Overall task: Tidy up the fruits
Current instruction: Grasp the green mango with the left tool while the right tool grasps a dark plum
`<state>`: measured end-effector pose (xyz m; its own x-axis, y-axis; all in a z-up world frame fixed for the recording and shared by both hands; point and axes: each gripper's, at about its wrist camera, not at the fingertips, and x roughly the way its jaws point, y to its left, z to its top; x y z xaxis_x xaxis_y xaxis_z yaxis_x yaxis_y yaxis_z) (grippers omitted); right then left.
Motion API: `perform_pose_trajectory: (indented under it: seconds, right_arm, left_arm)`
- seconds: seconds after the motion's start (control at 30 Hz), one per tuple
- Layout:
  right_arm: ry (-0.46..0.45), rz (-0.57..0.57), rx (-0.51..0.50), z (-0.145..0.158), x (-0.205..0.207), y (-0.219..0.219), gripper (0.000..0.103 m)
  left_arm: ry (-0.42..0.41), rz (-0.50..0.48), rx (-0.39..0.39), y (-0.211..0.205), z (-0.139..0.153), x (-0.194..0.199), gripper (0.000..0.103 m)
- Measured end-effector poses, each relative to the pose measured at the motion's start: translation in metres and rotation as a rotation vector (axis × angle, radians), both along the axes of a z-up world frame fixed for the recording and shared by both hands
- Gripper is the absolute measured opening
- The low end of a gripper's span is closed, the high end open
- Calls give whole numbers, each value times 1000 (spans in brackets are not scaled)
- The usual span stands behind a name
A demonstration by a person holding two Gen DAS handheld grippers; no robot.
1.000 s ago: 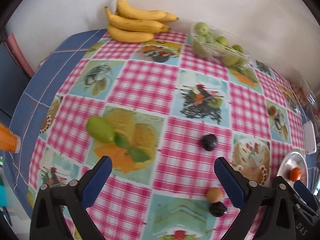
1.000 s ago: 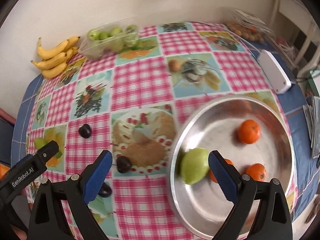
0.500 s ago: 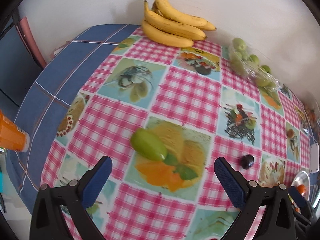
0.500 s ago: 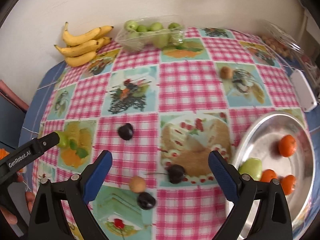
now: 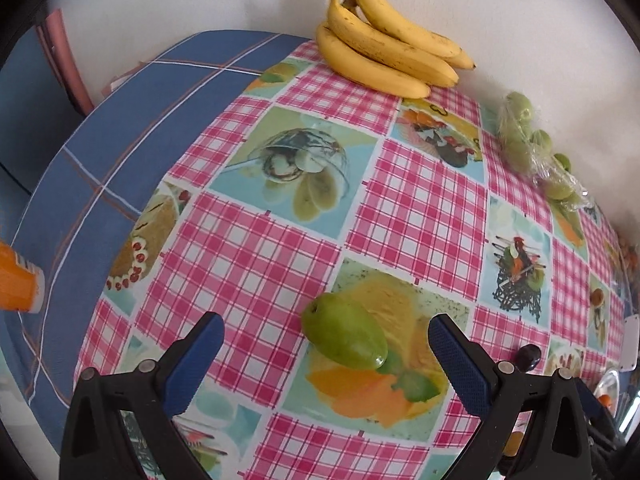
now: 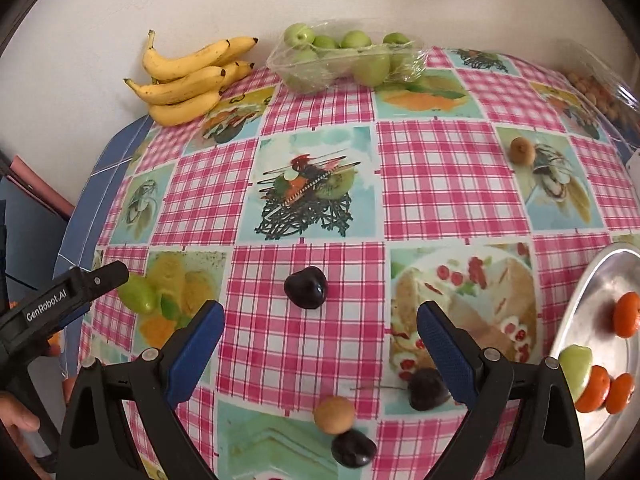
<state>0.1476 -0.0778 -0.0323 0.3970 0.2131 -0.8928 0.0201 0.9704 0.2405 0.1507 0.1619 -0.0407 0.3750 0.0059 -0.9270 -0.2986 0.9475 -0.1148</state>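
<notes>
Left gripper [image 5: 324, 354] lines up on the loose green mango [image 5: 345, 336] while the right gripper [image 6: 320, 338] hovers over a dark plum [image 6: 305, 287].

The table [image 6: 440, 184], under a pink checked cloth, carries a steel tray [image 6: 576, 312] at its right edge that already holds 3 tangerines [image 6: 627, 314] and 1 green fruit [image 6: 576, 362], so the step in hand looks like gathering the scattered pieces into it. Bananas [image 5: 384, 56] and a wrapped pack of green apples [image 6: 344, 60] sit by the wall. The mango lies on the cloth between the left gripper's wide-spread, empty fingers, not yet touched. Next, I judge, the left gripper must drop lower and close across the mango's narrow width. The right gripper's fingers are equally wide and empty; 2 more plums [image 6: 354, 448] and a small tan fruit [image 6: 334, 415] lie near them.
</notes>
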Motion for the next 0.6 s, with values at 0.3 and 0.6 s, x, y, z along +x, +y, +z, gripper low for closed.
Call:
perform_pose_trajectory:
  seconds: [0.3,0.6]
  right_arm:
    - [7,49,-13,-9,11,14,97]
    - [25,57,-46,-16,16,20,77]
  left_arm:
    - [35,-33,-4,-8,-10,8,101]
    - [71,3,-61,1,-21,10,73]
